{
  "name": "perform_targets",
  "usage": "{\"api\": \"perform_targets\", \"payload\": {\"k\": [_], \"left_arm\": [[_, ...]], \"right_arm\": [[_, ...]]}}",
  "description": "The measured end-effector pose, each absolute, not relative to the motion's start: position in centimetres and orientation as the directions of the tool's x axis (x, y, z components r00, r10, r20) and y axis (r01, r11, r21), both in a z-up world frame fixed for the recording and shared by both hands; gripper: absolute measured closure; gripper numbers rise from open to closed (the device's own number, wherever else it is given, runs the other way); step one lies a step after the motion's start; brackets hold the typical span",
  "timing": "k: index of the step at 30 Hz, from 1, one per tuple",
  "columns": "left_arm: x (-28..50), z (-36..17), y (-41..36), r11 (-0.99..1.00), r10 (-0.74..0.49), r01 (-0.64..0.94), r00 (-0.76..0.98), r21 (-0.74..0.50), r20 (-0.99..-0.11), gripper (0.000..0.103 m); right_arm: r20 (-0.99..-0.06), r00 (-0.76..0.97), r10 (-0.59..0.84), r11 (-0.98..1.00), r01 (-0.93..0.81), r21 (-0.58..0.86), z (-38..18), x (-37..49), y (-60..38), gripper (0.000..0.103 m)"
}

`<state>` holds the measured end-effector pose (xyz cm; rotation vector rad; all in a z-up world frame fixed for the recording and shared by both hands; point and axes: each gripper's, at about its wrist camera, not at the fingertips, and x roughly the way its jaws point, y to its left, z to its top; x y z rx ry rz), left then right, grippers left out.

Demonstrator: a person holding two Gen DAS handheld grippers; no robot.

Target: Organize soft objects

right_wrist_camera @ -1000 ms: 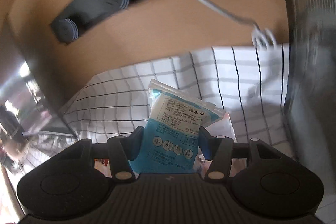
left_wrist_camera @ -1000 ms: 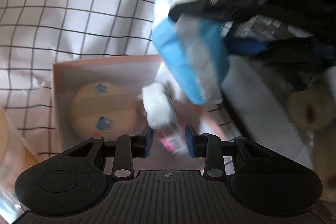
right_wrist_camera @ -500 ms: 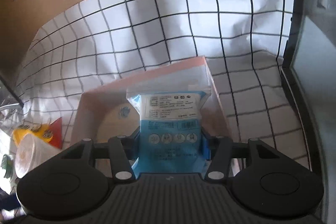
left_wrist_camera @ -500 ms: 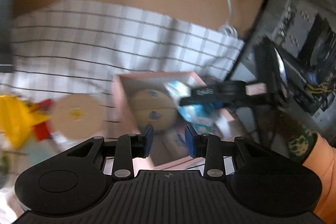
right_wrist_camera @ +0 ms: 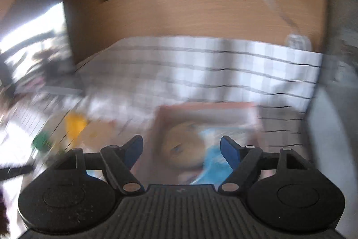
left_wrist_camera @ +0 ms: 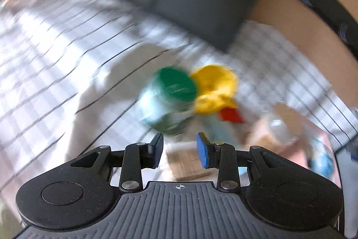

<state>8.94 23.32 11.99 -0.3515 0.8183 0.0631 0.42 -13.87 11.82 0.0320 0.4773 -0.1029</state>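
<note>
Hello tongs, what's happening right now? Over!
Left tongs open, empty, near green-lidded tub. Right tongs open, empty, above pink cardboard box. Blue-and-white soft packet lies inside. Nothing blocking.

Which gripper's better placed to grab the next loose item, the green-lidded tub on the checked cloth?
Left. The left gripper is open and empty, with the green-lidded tub just ahead of its fingers. The right gripper, also open, hangs over the pink box, far from the tub.

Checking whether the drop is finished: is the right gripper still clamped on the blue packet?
No: the right gripper is spread wide open with nothing between its fingers, and the blue packet lies in the pink box.
</note>
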Motion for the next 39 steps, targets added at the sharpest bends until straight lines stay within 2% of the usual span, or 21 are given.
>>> {"api": "perform_targets", "payload": {"k": [5,10,12,14,18,22,24,28,29,32,34,35,39], "left_arm": [[8.8,10.8,24.0,0.953,-0.13,-0.127,0.652,-0.277,-0.747,0.067],[8.8,10.4,22.9,0.933,-0.124,-0.19,0.626,-0.305,-0.77,0.067],[8.9,10.9,21.5,0.948,-0.085,-0.181,0.648,-0.262,-0.757,0.067],[9.2,10.9,19.4,0.976,-0.087,-0.101,0.637,-0.195,-0.766,0.067],[9.5,9.9,15.1,0.999,0.036,-0.012,0.645,0.037,-0.763,0.067],[10.5,8.5,13.6,0.996,0.085,-0.052,0.612,0.067,-0.786,0.066],[10.8,8.1,12.6,0.994,0.1,-0.028,0.605,0.105,-0.79,0.058],[11.3,7.7,11.7,0.996,0.08,-0.007,0.591,0.093,-0.803,0.03],[11.3,7.6,11.6,0.996,0.071,-0.006,0.592,0.083,-0.803,0.028],[10.8,7.8,12.1,0.996,0.087,-0.066,0.624,0.059,-0.776,0.033],[10.7,7.5,12.1,0.982,0.191,-0.118,0.63,0.149,-0.753,0.035],[10.9,7.2,12.1,0.975,0.221,-0.125,0.619,0.183,-0.754,0.031],[11.2,6.7,12.3,0.969,0.248,-0.141,0.612,0.205,-0.751,0.029]], "right_arm": [[-0.532,0.843,0.083,0.995,-0.097,0.002,8.9,0.4,-8.3,0.026],[-0.614,0.789,0.032,0.993,-0.094,-0.069,5.3,2.0,-5.8,0.026],[-0.622,0.783,-0.005,0.992,-0.074,-0.101,4.3,1.9,-6.0,0.026],[-0.633,0.773,-0.045,0.99,-0.05,-0.132,3.2,1.8,-6.3,0.026],[-0.626,0.774,-0.098,0.984,-0.017,-0.175,2.0,1.8,-7.1,0.026],[-0.628,0.771,-0.107,0.985,-0.006,-0.175,1.0,1.5,-8.2,0.026],[-0.643,0.76,-0.096,0.988,-0.003,-0.151,0.5,1.7,-8.7,0.026],[-0.634,0.771,-0.064,0.991,-0.026,-0.132,-0.1,1.4,-9.0,0.02],[-0.629,0.775,-0.06,0.989,-0.039,-0.141,-0.3,1.3,-8.9,0.017],[-0.602,0.797,-0.046,0.988,-0.054,-0.147,-0.8,0.9,-9.0,0.012],[-0.58,0.813,-0.036,0.987,-0.062,-0.148,-1.1,0.6,-9.2,0.01],[-0.573,0.819,-0.033,0.987,-0.064,-0.148,-1.2,0.5,-9.2,0.009],[-0.576,0.817,-0.018,0.986,-0.082,-0.148,-1.2,0.7,-9.3,0.005]]}}
